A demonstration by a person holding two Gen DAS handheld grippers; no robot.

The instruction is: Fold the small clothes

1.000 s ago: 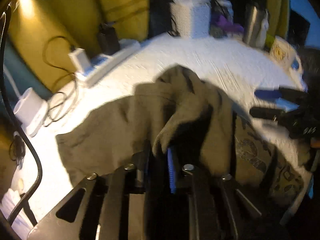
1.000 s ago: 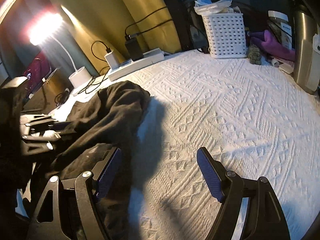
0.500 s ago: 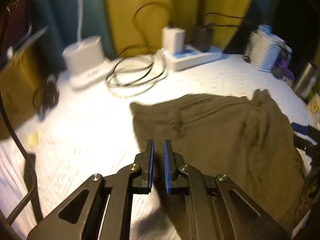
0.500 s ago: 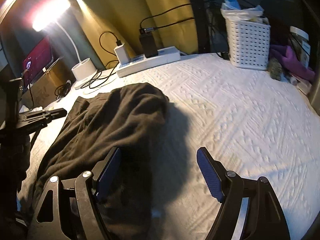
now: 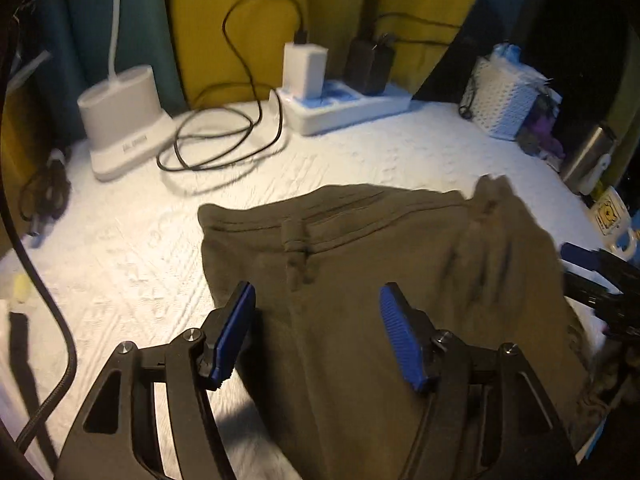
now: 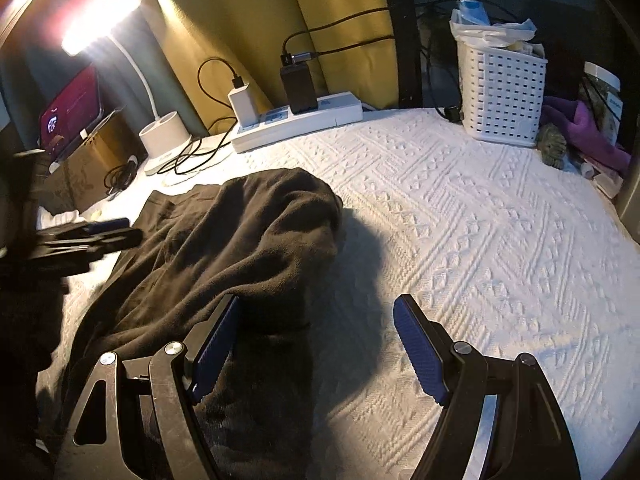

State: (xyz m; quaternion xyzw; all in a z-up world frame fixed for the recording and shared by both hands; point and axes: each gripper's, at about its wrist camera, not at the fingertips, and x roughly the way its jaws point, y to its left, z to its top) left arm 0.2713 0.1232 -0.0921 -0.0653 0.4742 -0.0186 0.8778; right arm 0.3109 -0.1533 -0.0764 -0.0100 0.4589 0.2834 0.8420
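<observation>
Shorts (image 5: 360, 264) lying on bedspread (image 6: 480, 220), beneath left gripper (image 5: 318, 332) | left jaws apart, empty, likely lining up next grip | right gripper (image 6: 316, 352) gaping beside hem, holding nothing

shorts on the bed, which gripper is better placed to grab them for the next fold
Probably left. The left gripper is open and hovers right over the shorts, just below the waistband, with fabric between its fingers. The right gripper is open too, but straddles the garment's edge, one finger over bare white bedspread.
</observation>
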